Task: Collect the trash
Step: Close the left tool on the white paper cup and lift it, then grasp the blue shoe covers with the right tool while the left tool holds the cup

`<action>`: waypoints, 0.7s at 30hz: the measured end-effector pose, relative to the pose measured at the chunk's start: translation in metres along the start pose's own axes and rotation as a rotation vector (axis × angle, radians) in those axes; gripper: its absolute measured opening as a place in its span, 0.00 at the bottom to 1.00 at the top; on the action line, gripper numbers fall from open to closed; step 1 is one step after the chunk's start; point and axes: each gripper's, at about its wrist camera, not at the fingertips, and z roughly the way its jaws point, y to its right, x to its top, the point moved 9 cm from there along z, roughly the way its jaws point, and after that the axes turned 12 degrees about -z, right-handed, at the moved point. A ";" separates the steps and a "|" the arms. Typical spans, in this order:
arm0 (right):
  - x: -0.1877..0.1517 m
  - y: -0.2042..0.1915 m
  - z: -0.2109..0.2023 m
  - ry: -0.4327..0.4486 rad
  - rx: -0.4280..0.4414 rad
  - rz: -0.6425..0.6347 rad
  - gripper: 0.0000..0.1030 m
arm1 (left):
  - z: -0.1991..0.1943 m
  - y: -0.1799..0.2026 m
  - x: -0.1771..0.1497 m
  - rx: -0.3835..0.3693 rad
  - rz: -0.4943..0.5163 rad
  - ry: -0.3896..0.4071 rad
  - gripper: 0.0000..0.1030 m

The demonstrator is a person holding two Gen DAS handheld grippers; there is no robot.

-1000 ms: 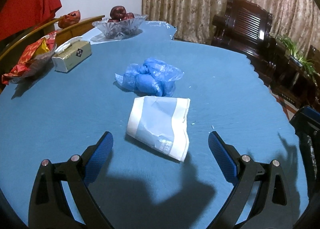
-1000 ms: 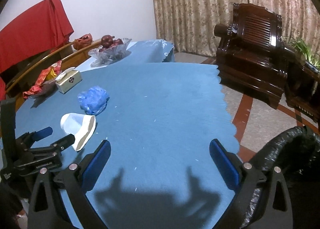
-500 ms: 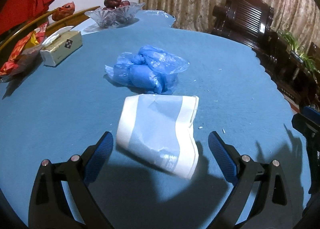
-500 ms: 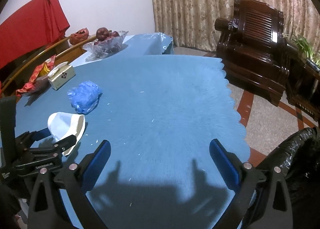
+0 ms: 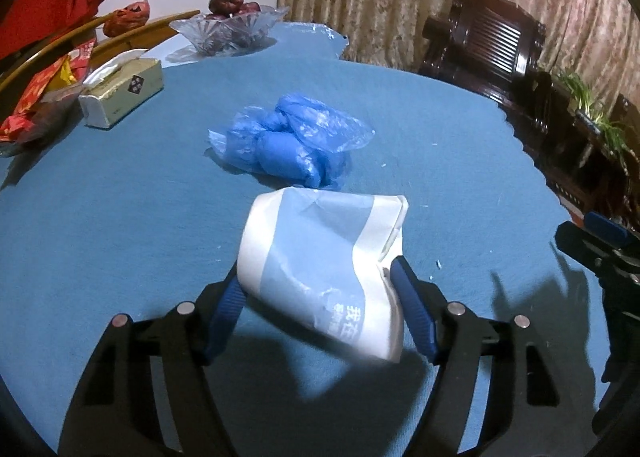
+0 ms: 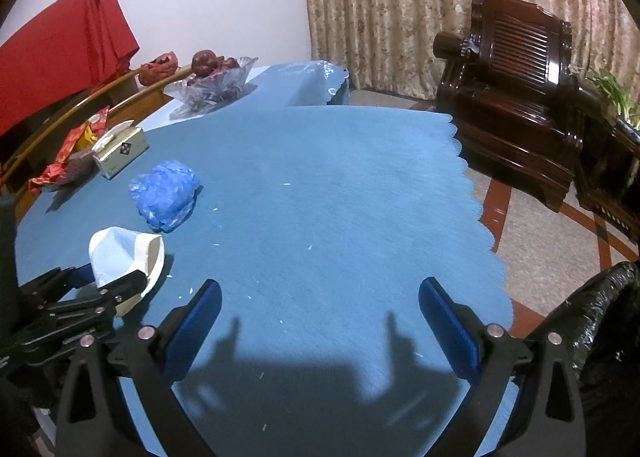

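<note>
A crumpled white and light-blue paper wrapper [image 5: 320,257] [image 6: 120,253] lies on the blue tablecloth [image 5: 120,225]. My left gripper [image 5: 316,277] [image 6: 108,285] straddles it. Its jaws are closing, both blue pads touch the wrapper's sides, and the right edge is creased by the pad. Just beyond lies a bundle of blue plastic covers [image 5: 292,145] [image 6: 168,197]. My right gripper [image 6: 320,293] hovers open over bare cloth near the table's right edge with nothing between its fingers. Its tip shows at the far right of the left wrist view [image 5: 600,233].
A tissue box [image 5: 124,91], red wrappers [image 5: 40,105] and a glass fruit bowl [image 5: 228,25] stand at the far left. A black bin bag [image 6: 600,317] sits on the floor off the table's right edge. A dark wooden armchair [image 6: 512,97] stands beyond.
My left gripper moved forward over the wrapper and its jaws came in from wide open onto the wrapper's sides. The right gripper drifted slightly forward and stayed open.
</note>
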 end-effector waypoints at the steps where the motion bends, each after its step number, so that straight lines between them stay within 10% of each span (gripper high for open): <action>1: 0.002 -0.002 0.001 0.001 0.003 0.000 0.94 | -0.003 -0.002 0.001 0.002 -0.006 0.007 0.67; 21: 0.074 -0.095 0.066 0.039 0.119 -0.081 0.94 | -0.028 -0.105 0.053 0.168 -0.148 0.131 0.67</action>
